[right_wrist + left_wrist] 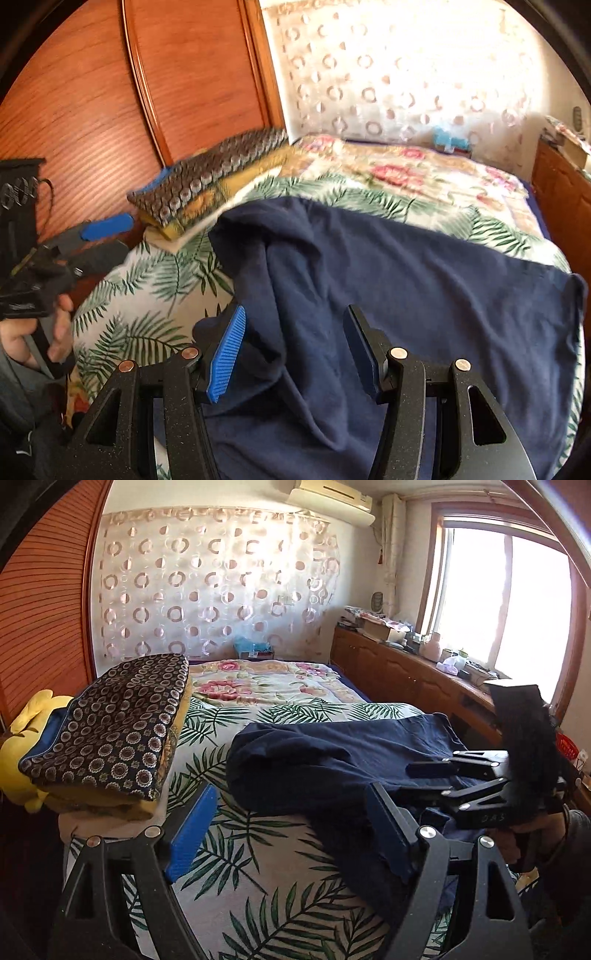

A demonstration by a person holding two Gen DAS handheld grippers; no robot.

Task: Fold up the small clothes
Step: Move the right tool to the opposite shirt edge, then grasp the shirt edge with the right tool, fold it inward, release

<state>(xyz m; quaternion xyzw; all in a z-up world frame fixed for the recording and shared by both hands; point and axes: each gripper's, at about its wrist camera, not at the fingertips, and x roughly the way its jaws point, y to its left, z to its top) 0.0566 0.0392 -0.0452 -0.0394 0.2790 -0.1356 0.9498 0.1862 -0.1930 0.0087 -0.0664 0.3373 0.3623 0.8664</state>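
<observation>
garment [406, 280]: plain navy blue
bedsheet [236, 853]: white, green palm-leaf print
blanket [266, 681]: cream, pink and red flowers
folded cloth [110, 723]: dark, rings of pale circles, blue edge
curtain [214, 579]: sheer white, brown circles
wardrobe [92, 92]: reddish-brown wood
hand-held gripper pads [226, 354]: ribbed blue

Garment [388, 280] lies on bed [258, 867]; folded stack [110, 731] left of it
</observation>
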